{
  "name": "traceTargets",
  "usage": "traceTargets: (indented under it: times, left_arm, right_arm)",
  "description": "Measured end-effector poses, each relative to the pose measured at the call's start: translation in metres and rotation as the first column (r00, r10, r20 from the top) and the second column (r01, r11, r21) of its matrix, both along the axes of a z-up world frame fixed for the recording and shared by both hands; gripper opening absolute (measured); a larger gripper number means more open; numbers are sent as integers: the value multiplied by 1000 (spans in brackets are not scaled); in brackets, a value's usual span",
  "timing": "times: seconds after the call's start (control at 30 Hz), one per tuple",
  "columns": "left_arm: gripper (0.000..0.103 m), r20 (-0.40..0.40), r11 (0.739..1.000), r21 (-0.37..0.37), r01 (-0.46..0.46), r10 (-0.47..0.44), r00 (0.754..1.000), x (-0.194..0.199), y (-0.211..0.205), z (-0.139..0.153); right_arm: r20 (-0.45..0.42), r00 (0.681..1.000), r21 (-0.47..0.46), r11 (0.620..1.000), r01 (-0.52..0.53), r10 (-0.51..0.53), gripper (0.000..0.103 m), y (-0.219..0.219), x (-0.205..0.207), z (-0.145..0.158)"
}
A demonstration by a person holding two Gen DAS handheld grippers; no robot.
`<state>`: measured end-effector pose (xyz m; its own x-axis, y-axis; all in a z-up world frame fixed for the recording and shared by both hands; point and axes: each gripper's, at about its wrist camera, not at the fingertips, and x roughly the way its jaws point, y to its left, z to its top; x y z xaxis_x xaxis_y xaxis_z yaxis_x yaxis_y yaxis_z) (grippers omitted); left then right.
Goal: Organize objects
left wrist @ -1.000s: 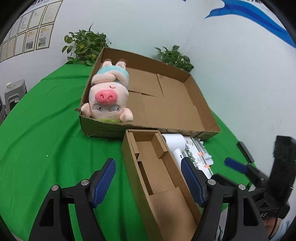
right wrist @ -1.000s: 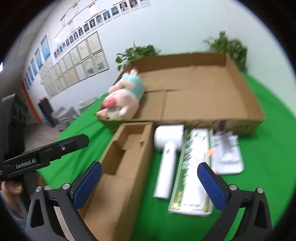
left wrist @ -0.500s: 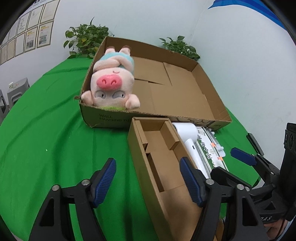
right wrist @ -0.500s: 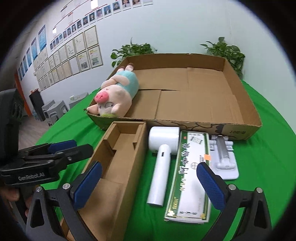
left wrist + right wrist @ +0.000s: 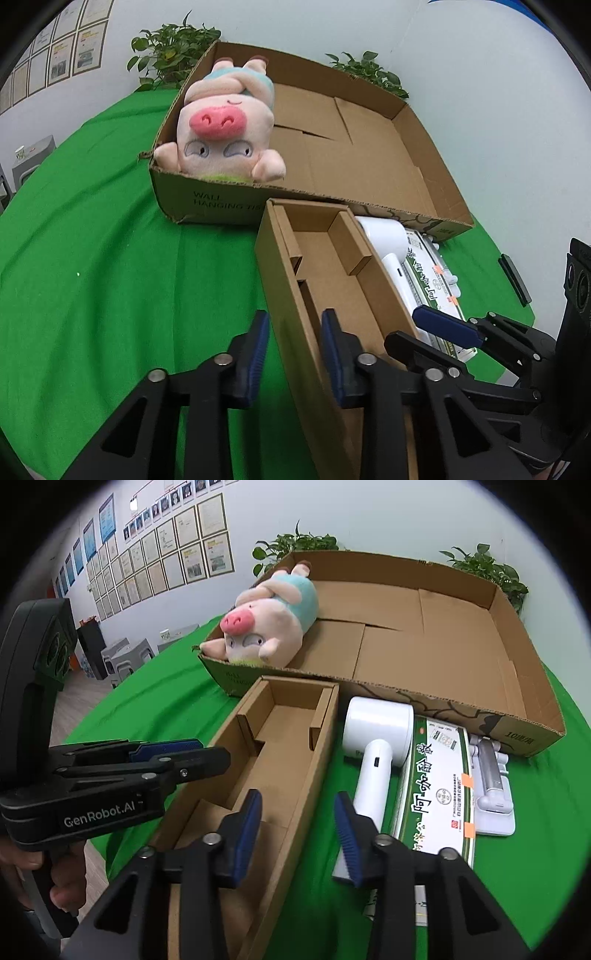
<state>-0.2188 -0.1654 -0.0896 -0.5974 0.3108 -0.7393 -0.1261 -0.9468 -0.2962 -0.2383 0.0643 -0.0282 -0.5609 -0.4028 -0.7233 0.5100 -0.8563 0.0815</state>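
- My left gripper (image 5: 291, 347) straddles the narrow box's (image 5: 332, 280) left wall, jaws closing, pads not yet pressing it.
- My right gripper (image 5: 299, 830) straddles the right wall, also closing; I judge a two-sided lift is intended.
- Dryer (image 5: 373, 746), green carton (image 5: 436, 786) and white mount (image 5: 491, 786) lie beside the box on the counter (image 5: 92, 277), awaiting sorting.
- Farthest, the tray (image 5: 424, 635) holds the pig (image 5: 273, 624).

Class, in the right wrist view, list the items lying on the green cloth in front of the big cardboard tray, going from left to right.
Narrow cardboard box → white hair dryer → green-and-white carton → white holder.
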Motion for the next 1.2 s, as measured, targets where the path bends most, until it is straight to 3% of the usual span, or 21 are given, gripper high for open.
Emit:
traceTargets:
  times: [0.07,0.13,0.27,0.83,1.2]
  left_arm:
    - [24,3,1000,6,4,-4,1000,0,0,-1]
    - [23,5,1000,7,4,-4,1000,0,1,-1]
    - [15,14,1000,4,20,-20,1000,1,5,-1]
    - [13,5,998,-61,18,-18,1000,11,13,2]
    - [12,-83,998,-67,7,-12,996,24,14,34]
  right_arm:
    - [14,1000,3,1000,-6,6,24,-1,0,-2]
    - [25,1000,7,1000,-14,14,20,-2,1,-4]
    - [31,999,4,1000,-9,9,19,-1,5,-2]
    - [50,999,-7,1000,-1,1,16,0,6,-7]
    - [0,1000,-65,998,17,-17,16,9,13,13]
